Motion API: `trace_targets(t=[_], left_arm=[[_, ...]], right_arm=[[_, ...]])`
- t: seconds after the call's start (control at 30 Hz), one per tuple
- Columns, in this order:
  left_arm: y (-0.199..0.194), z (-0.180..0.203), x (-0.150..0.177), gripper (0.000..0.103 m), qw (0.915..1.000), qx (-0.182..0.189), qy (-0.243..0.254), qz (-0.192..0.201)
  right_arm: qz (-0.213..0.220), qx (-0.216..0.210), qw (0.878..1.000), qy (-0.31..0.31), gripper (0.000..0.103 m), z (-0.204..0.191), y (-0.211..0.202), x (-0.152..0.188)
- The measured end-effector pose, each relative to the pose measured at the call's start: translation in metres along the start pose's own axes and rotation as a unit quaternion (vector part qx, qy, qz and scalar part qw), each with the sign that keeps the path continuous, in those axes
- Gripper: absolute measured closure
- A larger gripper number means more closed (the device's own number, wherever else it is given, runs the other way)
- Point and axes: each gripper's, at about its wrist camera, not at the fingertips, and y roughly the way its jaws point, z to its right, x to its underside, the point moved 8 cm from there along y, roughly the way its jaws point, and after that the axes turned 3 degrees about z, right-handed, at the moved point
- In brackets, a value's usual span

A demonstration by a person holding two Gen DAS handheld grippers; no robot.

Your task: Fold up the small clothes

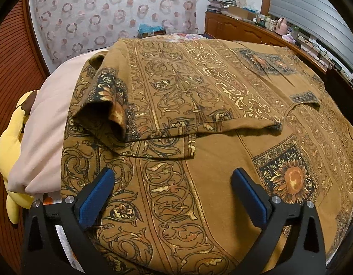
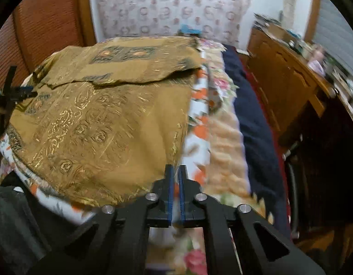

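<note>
Patterned curtain (image 1: 116, 11), wooden dresser (image 1: 240, 28), slatted blinds (image 1: 314, 13).

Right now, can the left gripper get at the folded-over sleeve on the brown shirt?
Probably yes. The left gripper is open over the brown shirt, nothing between its fingers. The folded sleeve lies ahead, slightly to the left, with only flat fabric between.

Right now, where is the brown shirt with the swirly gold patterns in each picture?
Left wrist view: the brown patterned shirt fills the middle and right, its top part folded over, with the open left gripper above its near part.
Right wrist view: the shirt lies left of centre; the shut right gripper sits at its right edge.
Shared landmark: the curtain with pink rings hangs behind the bed in both.
</note>
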Motion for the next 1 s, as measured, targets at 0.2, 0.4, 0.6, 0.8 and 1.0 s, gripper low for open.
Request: trace_targets(t=[0.2,0.4,0.6,0.8,1.0], left_arm=[[0.000,0.000,0.000,0.000,1.0000,0.000,0.000,0.000],[0.000,0.000,0.000,0.000,1.0000,0.000,0.000,0.000],[0.000,0.000,0.000,0.000,1.0000,0.000,0.000,0.000],[0.000,0.000,0.000,0.000,1.0000,0.000,0.000,0.000],[0.000,0.000,0.000,0.000,1.0000,0.000,0.000,0.000]], right_arm=[[0.033,0.004,0.999,0.024,0.100,0.006,-0.008,-0.014],[0.082,-0.018,0.996,0.026,0.057,-0.015,0.018,-0.067],[0.102,-0.040,0.993,0.053,0.056,-0.022,0.066,-0.112],[0.072,-0.011,0.994,0.078,0.056,-0.005,0.128,-0.137],[0.033,-0.005,0.991,0.129,0.056,0.003,0.178,-0.154]])
